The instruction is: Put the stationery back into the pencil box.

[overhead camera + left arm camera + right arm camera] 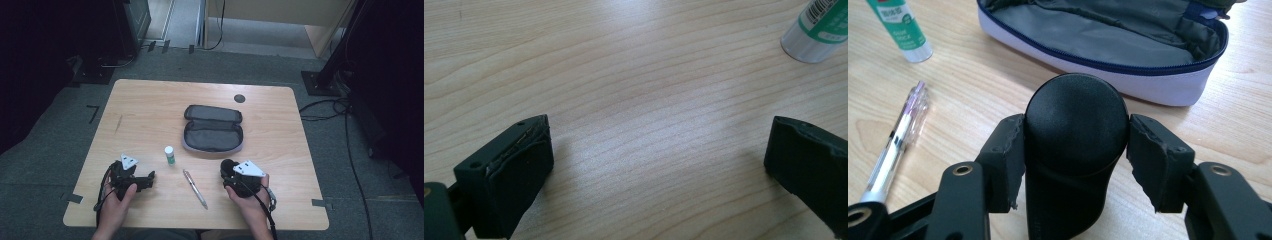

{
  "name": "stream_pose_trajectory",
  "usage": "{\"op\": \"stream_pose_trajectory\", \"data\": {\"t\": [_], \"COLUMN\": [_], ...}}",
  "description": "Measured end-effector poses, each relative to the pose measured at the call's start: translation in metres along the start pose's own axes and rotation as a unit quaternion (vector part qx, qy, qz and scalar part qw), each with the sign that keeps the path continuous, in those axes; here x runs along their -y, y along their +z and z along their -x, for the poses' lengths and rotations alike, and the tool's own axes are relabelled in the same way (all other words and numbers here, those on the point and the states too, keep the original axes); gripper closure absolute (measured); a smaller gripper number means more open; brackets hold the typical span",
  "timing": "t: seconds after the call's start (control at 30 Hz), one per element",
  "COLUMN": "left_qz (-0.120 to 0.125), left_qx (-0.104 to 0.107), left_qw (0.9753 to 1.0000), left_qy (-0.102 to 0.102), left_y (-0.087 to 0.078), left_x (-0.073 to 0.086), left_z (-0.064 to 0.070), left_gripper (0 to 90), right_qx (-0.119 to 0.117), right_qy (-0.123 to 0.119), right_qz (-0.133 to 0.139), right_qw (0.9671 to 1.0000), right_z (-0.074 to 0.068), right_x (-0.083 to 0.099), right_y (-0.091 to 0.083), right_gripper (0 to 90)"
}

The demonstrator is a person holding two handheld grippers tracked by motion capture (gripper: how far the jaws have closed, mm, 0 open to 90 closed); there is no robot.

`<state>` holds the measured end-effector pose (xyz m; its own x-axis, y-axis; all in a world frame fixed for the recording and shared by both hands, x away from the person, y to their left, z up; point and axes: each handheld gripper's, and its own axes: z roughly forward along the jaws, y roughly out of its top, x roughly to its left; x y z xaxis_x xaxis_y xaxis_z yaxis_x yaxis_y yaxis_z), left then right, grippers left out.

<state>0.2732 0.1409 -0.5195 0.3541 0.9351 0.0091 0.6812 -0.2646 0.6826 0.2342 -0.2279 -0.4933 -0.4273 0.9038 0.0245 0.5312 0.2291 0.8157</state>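
Note:
An open grey pencil case (213, 131) with a pale outer wall lies in the middle of the wooden table (145, 110); the right gripper view shows its grey lining (1108, 45). In front of it, my right gripper (232, 171) is shut on a black round-topped cylinder (1075, 117), with both pads against its sides (1075, 150). A clear pen (195, 188) lies between the hands, seen as well in the right gripper view (898, 137). A white and green glue stick (170, 155) stands left of the case. My left gripper (137, 176) is open over bare wood (659, 140).
A small black round grommet (239, 98) sits near the table's far edge. The glue stick (819, 30) lies off the upper right of my left jaws. Cables (345, 130) and stand bases surround the table on the carpet.

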Motion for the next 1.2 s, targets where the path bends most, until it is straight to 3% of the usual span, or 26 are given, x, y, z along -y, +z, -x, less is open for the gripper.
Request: {"op": "stream_pose_trajectory", "data": {"t": [0.3,0.77,1.2], "left_qz": [0.000,0.000,0.000], "left_qx": [0.000,0.000,0.000], "left_qw": [1.0000,1.0000,1.0000], "left_qy": [0.000,0.000,-0.001], "left_y": [0.000,0.000,0.000], "left_x": [0.000,0.000,0.000], "left_z": [0.000,0.000,0.000], "left_gripper": [0.0,0.0,0.0], "right_qx": [0.008,0.019,0.038], "right_qy": [0.003,0.000,-0.020], "right_qz": [0.009,0.043,0.062], "right_qw": [0.9999,0.9989,0.9972], "right_z": [0.004,0.010,0.024], "right_x": [-0.005,-0.033,-0.079], "right_y": [0.005,0.009,0.011], "right_gripper": [42.1,42.1,42.1]}}
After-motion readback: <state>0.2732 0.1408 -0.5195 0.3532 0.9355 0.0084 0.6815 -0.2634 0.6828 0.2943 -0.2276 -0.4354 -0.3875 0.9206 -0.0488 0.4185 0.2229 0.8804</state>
